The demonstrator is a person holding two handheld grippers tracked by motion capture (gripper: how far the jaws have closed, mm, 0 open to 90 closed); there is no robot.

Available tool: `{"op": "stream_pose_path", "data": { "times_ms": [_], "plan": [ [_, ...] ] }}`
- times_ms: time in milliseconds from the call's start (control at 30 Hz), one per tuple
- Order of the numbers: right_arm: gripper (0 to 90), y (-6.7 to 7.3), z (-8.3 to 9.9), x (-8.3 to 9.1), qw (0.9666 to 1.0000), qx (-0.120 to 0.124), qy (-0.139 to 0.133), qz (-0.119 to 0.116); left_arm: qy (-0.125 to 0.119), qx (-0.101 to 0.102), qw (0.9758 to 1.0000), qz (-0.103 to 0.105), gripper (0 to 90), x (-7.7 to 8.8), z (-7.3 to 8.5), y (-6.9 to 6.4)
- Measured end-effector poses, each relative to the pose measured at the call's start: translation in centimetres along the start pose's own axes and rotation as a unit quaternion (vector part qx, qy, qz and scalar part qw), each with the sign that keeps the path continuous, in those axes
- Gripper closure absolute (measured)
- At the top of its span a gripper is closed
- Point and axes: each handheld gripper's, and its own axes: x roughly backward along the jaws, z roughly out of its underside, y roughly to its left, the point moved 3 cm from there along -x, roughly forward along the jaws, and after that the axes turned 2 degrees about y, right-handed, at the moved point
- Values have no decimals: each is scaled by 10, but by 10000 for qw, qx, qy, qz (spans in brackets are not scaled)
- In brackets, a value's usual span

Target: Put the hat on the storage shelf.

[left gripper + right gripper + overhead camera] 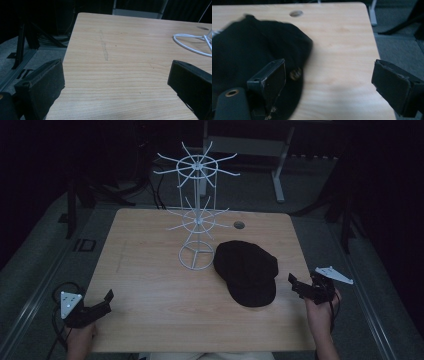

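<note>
A black cap [246,271] lay flat on the wooden worktop [150,285], toward its right half, its brim pointing to the person's side and its crown just beside the ring base of a white wire display stand [196,220] that rose upright near the middle of the worktop, two tiers of thin hooks spreading from its post; a small round hole [239,225] sat in the worktop behind the cap; the right gripper [296,285] hung at the right edge of the worktop, just beside the cap's brim and apart from it, its jaws spread wide with nothing between them; in the right gripper view the cap [254,57] lay blurred behind the left jaw, bare wood showing in the gap; the left gripper [106,301] rested at the near left corner of the worktop, well apart from the cap, its jaws likewise wide open and empty; in the left gripper view only bare wood lay between them, with the stand's ring base [192,42] farther off at the right.
</note>
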Motion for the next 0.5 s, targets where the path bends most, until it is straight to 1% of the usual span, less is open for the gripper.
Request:
{"op": "stream_pose_path", "data": {
  "times_ms": [133,200,267,367,500],
  "plan": [
    [107,17,-19,-1,9998,175,-66,-19,-8,5,10000,8,15,0,0,0],
    [107,26,-27,-3,9997,192,-113,-113,-6,12,10000,12,14,0,0,0],
    [107,34,-35,-8,9996,206,-112,-176,-8,8,10000,13,14,0,0,0],
    [108,48,-46,-16,9990,346,-74,-271,-9,19,10000,20,14,0,0,0],
    [109,66,-58,-29,9980,462,-51,-426,-18,28,10000,28,15,0,0,0]
  ]
}}
